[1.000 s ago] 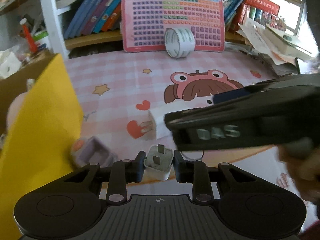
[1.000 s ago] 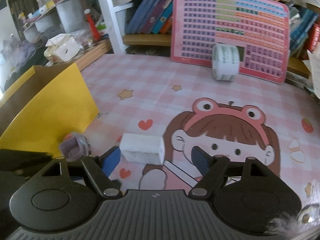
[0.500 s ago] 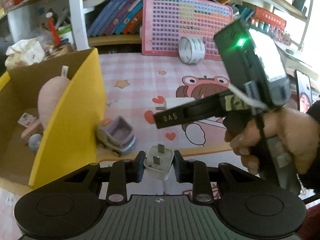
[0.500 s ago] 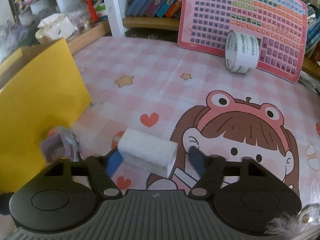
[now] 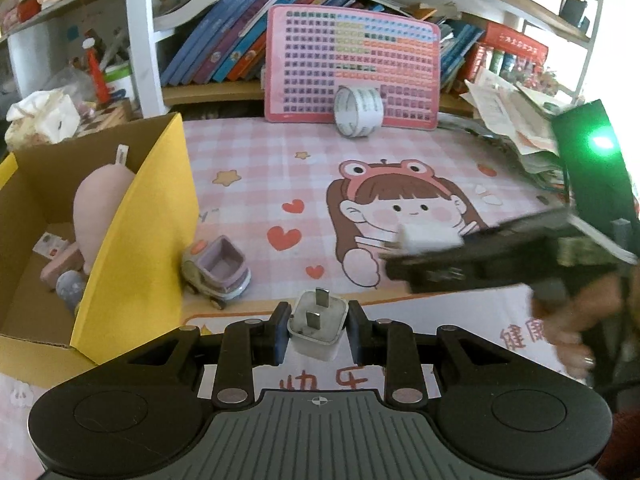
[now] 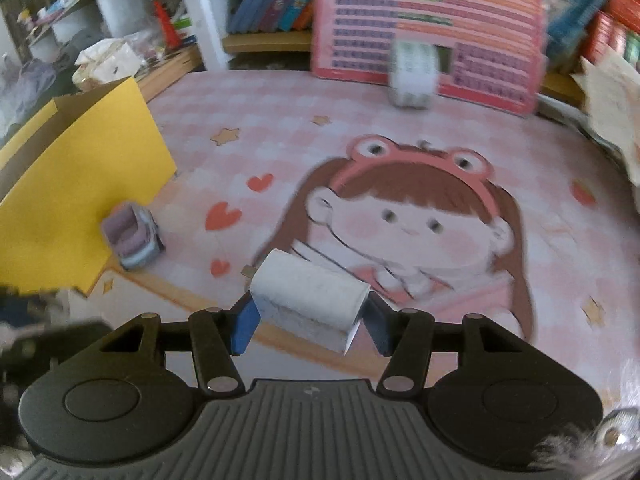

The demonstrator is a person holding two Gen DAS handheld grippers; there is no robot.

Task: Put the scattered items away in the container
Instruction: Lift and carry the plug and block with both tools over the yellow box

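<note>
My left gripper (image 5: 319, 330) is shut on a small white plug adapter (image 5: 318, 330), prongs pointing forward, held above the mat's front edge. My right gripper (image 6: 310, 320) is shut on a larger white charger block (image 6: 310, 300) and holds it above the mat; the block also shows in the left wrist view (image 5: 430, 236). The yellow cardboard box (image 5: 136, 232) stands at the left with a pink plush (image 5: 100, 208) and small items inside. A lilac toy car (image 5: 216, 272) sits on the mat beside the box wall; it also shows in the right wrist view (image 6: 132, 234).
A roll of tape (image 5: 358, 112) stands upright at the back against a pink chart board (image 5: 352, 68). Bookshelves with books line the back. Loose papers (image 5: 516, 120) pile at the right. A tissue box (image 5: 40, 120) sits beyond the yellow box.
My right gripper has closed on the white charger block and lifted it off the mat. My left gripper, still holding the adapter, has pulled back and up, so the box's inside shows.
</note>
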